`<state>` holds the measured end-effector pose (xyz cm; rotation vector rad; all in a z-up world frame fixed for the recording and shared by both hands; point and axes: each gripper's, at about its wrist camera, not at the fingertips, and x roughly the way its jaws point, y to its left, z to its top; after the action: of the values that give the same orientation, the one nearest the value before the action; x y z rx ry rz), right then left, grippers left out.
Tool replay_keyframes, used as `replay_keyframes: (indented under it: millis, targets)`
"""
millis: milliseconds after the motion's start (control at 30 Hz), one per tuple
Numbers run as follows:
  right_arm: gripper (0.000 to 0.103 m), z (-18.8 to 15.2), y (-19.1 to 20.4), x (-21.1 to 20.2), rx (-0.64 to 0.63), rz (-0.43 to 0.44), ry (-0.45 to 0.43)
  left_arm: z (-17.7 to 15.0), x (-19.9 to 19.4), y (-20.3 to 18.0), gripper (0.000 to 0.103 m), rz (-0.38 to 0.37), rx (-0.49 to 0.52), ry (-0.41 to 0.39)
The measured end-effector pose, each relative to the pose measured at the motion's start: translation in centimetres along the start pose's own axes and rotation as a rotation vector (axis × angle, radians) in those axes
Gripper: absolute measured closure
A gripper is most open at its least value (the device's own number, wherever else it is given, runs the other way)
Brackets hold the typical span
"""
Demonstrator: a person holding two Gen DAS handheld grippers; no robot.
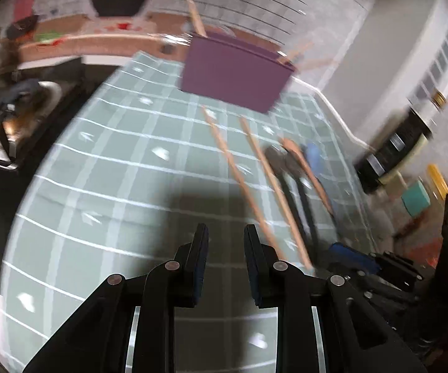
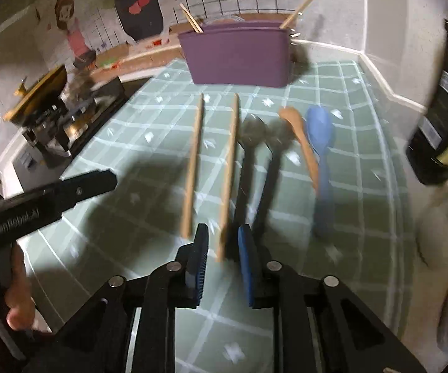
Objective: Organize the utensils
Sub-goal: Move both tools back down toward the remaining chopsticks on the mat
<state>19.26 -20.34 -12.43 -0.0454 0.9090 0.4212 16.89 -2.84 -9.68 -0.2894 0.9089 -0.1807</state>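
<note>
A purple box (image 2: 236,56) stands at the far side of the green checked cloth (image 2: 130,192), with chopsticks (image 2: 191,18) sticking out of it. In front of it lie two wooden chopsticks (image 2: 194,161), two black spoons (image 2: 248,155), a wooden spoon (image 2: 301,136) and a blue spoon (image 2: 320,143). My right gripper (image 2: 223,236) is open, and the near end of the right chopstick (image 2: 230,161) lies between its pads with a gap on each side. My left gripper (image 1: 226,239) is open and holds nothing, left of the chopsticks (image 1: 233,168), over bare cloth.
A dark sink area with metal ware (image 1: 15,118) lies off the cloth's left edge. A black container (image 2: 441,108) stands at the right, with a teal block (image 1: 415,199) beyond it. A hand (image 2: 15,295) holds the left gripper's handle. A white wall corner backs the table.
</note>
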Motion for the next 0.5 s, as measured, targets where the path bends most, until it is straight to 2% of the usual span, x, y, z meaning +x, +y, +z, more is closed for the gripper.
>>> replay_keyframes:
  millis: [100,167,300,500]
  targets:
    - [0.085,-1.2,-1.6,-1.1,0.046,-0.045,-0.001,-1.3,0.8,-2.6,0.078,-0.043,0.073,0.014]
    - [0.085,-1.5,-2.8,-1.7,0.088,-0.053,-0.014,-2.0,1.2,-4.2,0.078,-0.045,0.119,0.010]
    - [0.085,-2.1,-4.1,-2.5,0.134,-0.090,-0.039,-2.7,2.3,-6.1,0.078,0.022,0.173,0.001]
    - [0.085,-2.8,-2.9,-2.4,0.098,-0.044,-0.037,-2.5,3.4,-5.8,0.078,0.104,0.161,0.023]
